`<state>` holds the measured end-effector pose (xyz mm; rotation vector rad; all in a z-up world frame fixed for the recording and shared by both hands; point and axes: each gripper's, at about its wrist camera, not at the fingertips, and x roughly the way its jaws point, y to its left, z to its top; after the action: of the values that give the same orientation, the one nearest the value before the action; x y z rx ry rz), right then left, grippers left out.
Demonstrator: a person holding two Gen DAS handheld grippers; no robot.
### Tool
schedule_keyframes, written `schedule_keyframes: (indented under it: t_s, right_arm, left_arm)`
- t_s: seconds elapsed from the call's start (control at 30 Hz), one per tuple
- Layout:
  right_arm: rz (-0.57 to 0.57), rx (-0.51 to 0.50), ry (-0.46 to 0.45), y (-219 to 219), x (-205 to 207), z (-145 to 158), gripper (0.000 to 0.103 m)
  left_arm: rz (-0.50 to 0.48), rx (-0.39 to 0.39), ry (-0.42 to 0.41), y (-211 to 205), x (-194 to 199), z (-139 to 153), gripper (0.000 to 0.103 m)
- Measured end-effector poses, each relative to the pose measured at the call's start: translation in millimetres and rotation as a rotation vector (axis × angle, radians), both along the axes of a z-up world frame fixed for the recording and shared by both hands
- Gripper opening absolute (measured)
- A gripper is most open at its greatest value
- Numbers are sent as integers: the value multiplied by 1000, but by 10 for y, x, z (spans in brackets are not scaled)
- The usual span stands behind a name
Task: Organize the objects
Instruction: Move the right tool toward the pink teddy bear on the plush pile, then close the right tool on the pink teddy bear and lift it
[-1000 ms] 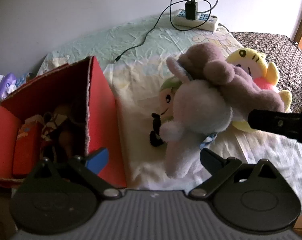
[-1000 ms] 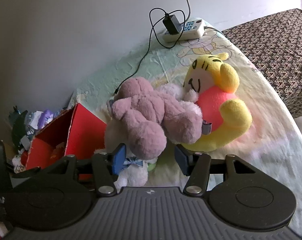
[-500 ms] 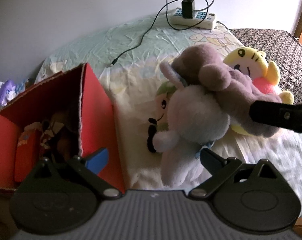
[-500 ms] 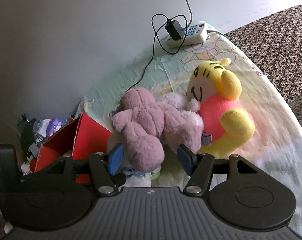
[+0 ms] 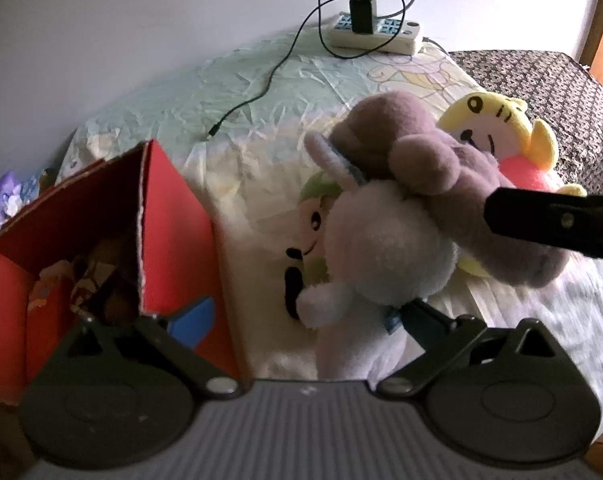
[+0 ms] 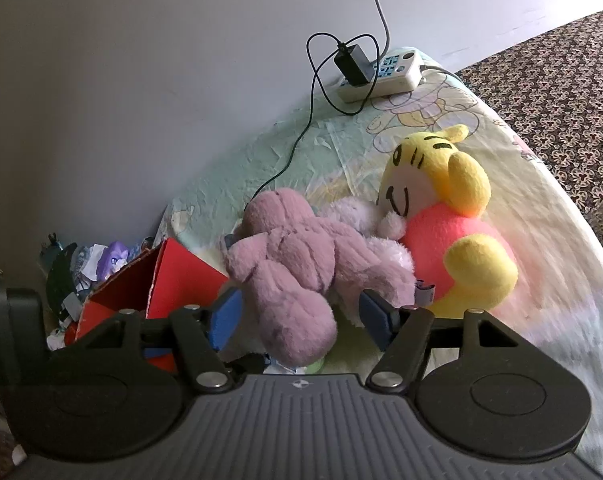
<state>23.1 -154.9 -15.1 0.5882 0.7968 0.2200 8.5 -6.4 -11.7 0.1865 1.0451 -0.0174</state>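
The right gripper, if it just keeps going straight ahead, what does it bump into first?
Probably the purple plush toy. It sits right between the open fingers of the right gripper, and the yellow and pink plush lies further back to the right. Depth is hard to judge here.

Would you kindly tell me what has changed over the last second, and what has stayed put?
The right gripper has closed in around the purple plush, jaws still open on either side of it, not clamped. The left gripper stays open beside the red box. The yellow plush and power strip have not moved.
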Motion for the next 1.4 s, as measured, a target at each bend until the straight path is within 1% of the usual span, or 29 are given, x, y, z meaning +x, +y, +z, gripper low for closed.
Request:
schedule_keyframes:
  t_s: [0.37,0.53,0.7,0.83,0.9,1.03,1.07,1.13,1.2,1.23,1.3,1.37,1.4]
  right_arm:
    - [16,1,3,44,128,-48,69]
    - [51,-13,14,121,187,-135,69]
    - [49,41,43,127,266,-260,68]
    - [40,103,41,103,324,-311,66]
    - [48,120,39,100,336,-327,60]
    - [80,91,-2,126,309,-272,47]
    - [86,73,-11,134,305,-256,47]
    - [105,43,-19,144,301,-245,47]
    - [129,37,-14,117,278,-242,48]
    - [139,35,-9,99,265,-235,49]
    - [162,41,-13,40,213,-191,51]
    - [210,59,-14,-27,165,-109,63]
    - [230,66,-19,-58,145,-61,64]
  left_arm:
    - [-31,-22,13,2,58,-24,103]
    - [-61,-75,10,10,62,-36,102]
    - [-122,-153,-19,18,50,-30,102]
    - [-171,-158,-54,-45,55,-39,102]
    - [-190,-164,-57,-77,71,-73,101]
    - [-210,-169,-34,-118,122,-151,88]
    - [-215,-175,-34,-116,126,-151,86]
    - [-232,-183,-47,-115,111,-124,86]
    - [-256,-189,-71,-111,62,-73,93]
    - [-271,-195,-85,-102,39,-47,99]
    - [-300,-219,-101,-79,-5,18,100]
    - [-326,-254,-105,-44,-20,67,100]
    - [-337,-277,-105,-28,-25,90,100]
